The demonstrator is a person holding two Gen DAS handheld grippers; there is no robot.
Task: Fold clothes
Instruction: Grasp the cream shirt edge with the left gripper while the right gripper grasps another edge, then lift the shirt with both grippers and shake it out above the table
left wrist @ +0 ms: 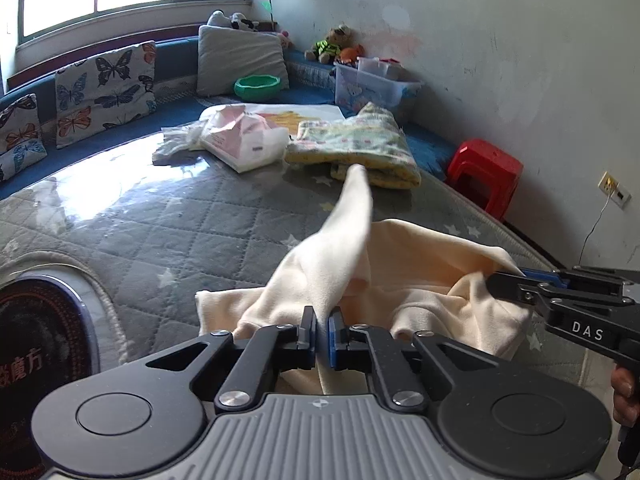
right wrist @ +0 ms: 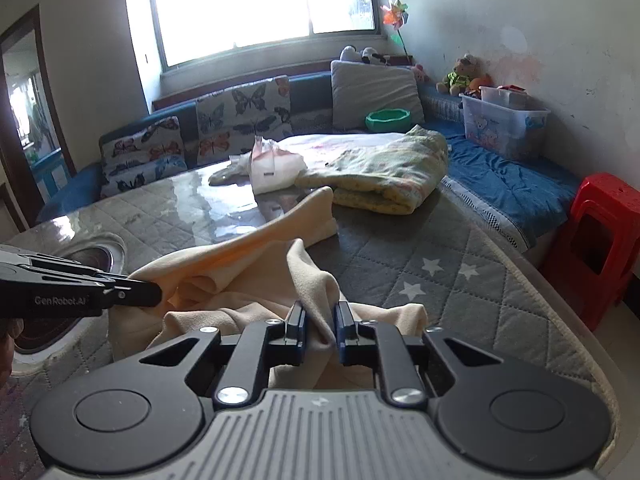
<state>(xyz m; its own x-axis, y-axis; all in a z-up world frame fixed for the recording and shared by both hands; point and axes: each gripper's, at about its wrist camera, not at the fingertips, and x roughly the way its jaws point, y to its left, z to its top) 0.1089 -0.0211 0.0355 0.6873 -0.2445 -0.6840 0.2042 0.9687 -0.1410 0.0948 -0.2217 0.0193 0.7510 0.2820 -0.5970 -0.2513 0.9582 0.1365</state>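
Note:
A cream garment (left wrist: 404,264) lies bunched on the grey quilted table cover near the front edge, with one sleeve stretching away toward the back. It also shows in the right wrist view (right wrist: 248,256). My left gripper (left wrist: 323,328) is shut on a fold of the cream garment at its near left side. It also shows from the side in the right wrist view (right wrist: 158,293). My right gripper (right wrist: 320,322) is shut on another fold of the same garment, to the right. It enters the left wrist view from the right (left wrist: 490,285). Both hold the cloth slightly raised.
A folded yellow-green patterned blanket (left wrist: 352,148) and a pink-white packet (left wrist: 248,140) lie further back on the table (left wrist: 160,216). A red stool (right wrist: 604,240) stands at the right. A clear storage bin (right wrist: 504,120), a green bowl (right wrist: 388,119) and cushions are on the blue bench behind.

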